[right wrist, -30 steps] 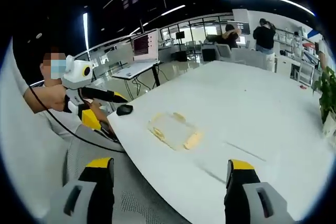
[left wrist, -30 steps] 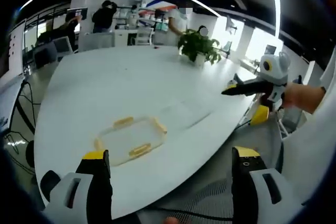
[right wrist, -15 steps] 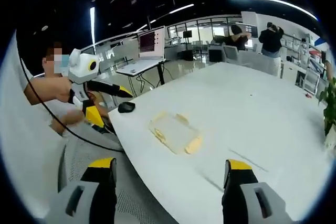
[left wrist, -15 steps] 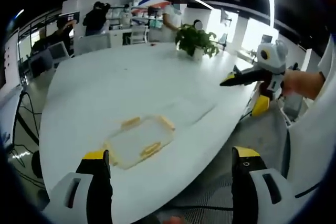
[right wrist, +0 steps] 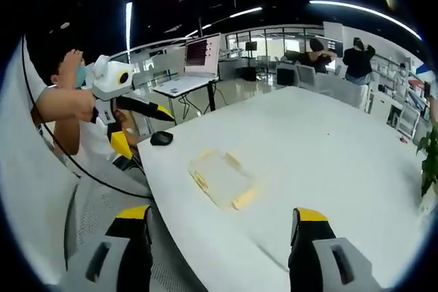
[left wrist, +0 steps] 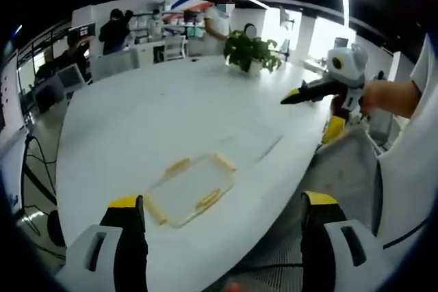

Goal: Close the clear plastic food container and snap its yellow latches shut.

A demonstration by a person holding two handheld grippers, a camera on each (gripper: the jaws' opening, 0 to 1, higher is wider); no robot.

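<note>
A clear plastic food container (left wrist: 191, 188) with yellow latches (left wrist: 178, 166) on its sides lies flat on the white table (left wrist: 150, 107), near the front edge. A clear flat piece (left wrist: 250, 145) lies just beyond it. My left gripper (left wrist: 222, 204) hovers in front of the container, open and holding nothing. My right gripper (left wrist: 316, 89) hangs in the air off the table's right side, held by a hand (left wrist: 383, 97). In the right gripper view the container (right wrist: 220, 179) sits ahead of my open right gripper (right wrist: 222, 215), and the left gripper (right wrist: 133, 106) is held up beside the table.
A potted plant (left wrist: 254, 49) stands at the table's far side. A black mouse (right wrist: 161, 138) lies near the table corner. An open laptop (right wrist: 196, 56) sits on a desk behind. A mesh chair (right wrist: 96, 203) is below the table edge. People stand at the back.
Both cameras have shifted and turned a little towards the container. The arm with the left gripper has risen. The container has not moved, and both grippers stay open.
</note>
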